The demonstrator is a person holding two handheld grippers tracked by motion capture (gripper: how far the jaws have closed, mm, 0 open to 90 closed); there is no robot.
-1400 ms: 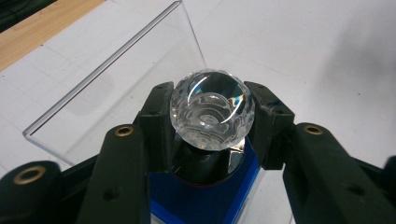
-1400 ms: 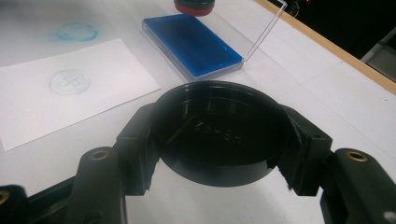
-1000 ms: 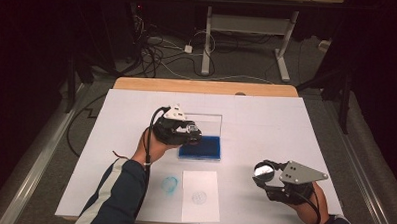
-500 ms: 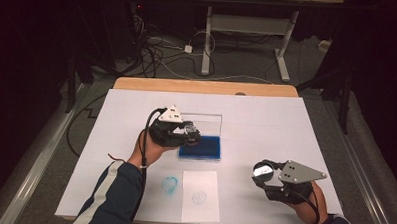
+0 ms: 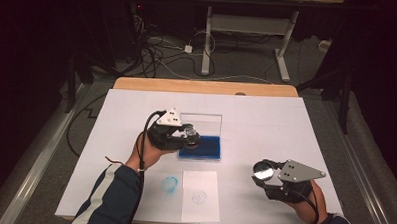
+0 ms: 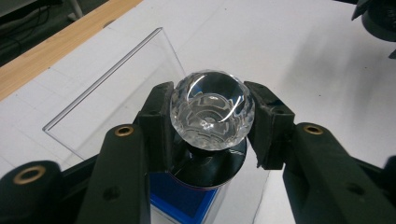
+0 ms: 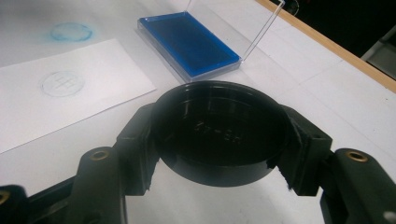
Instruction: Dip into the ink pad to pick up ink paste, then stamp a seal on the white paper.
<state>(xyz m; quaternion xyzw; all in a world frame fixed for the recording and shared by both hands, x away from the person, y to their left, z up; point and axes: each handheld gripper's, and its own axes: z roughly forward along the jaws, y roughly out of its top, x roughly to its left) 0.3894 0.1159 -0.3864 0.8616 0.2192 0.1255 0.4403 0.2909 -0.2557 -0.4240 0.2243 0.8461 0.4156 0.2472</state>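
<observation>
- High view, nearest items: the right gripper [image 5: 264,175] hovered over the white table cover [image 5: 296,130] near the front right corner, its jaws clamped on a round black cap [image 5: 262,169]. Compared with the frames from one second and half a second before, this gripper and the cap were in the same place.
- Right gripper view: the black cap [image 7: 218,135] sat between the two pads with its hollow side toward the camera; faint raised lettering showed inside it but was too dim to read.
- High view, front centre: a white paper sheet [image 5: 199,194] lay flat with a faint blue ring print on it. A second blue ring stain [image 5: 170,183] marked the table cover just left of the sheet. Neither had changed from the earlier frames.
- High view, mid table: the left gripper [image 5: 190,136] was held above the left end of the blue ink pad [image 5: 205,147]. Its position differed only slightly from one second before.
- Left gripper view: the jaws pinched the faceted clear knob [image 6: 212,109] of a stamp; the stamp's black disc base [image 6: 210,170] hung just above the blue pad [image 6: 180,198].
- High view, behind the pad: the clear hinged lid [image 5: 201,123] stood upright, as in the earlier frames.
</observation>
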